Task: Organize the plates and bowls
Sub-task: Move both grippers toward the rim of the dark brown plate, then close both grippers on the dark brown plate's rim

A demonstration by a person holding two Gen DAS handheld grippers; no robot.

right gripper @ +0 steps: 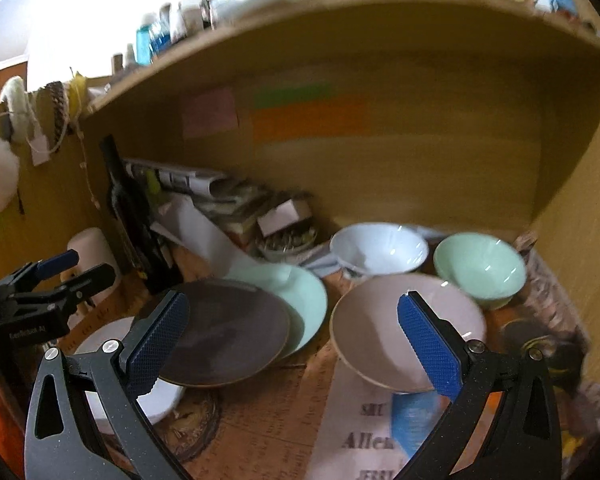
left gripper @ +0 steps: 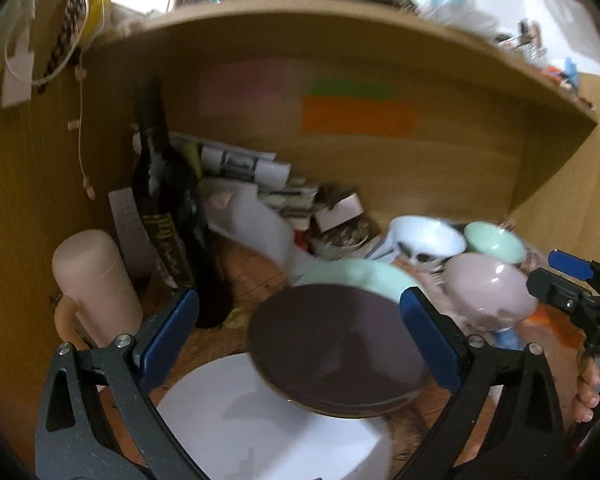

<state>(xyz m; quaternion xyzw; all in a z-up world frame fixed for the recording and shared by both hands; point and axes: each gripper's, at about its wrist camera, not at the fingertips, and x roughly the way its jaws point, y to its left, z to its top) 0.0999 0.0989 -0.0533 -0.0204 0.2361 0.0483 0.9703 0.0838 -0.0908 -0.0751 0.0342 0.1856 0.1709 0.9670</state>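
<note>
A dark brown plate (left gripper: 336, 356) (right gripper: 224, 332) lies slanted across a white plate (left gripper: 260, 420) (right gripper: 152, 396) and a mint plate (left gripper: 352, 276) (right gripper: 300, 300). My left gripper (left gripper: 302, 340) (right gripper: 88, 266) is open, its fingers on either side of the dark plate. To the right stands a tilted pink bowl (left gripper: 488, 288) (right gripper: 376, 328). Behind it are a white bowl (left gripper: 424, 238) (right gripper: 380, 248) and a mint bowl (left gripper: 496, 240) (right gripper: 480, 268). My right gripper (right gripper: 292, 344) (left gripper: 546, 270) is open, and its right finger overlaps the pink bowl's near rim.
All this sits in a wooden shelf nook with a low board overhead. A dark bottle (left gripper: 160, 216), a pink mug (left gripper: 96, 280), paper stacks (right gripper: 228, 200) and a small dish of clutter (right gripper: 288, 240) crowd the back left. Printed paper (right gripper: 364, 436) covers the surface at front.
</note>
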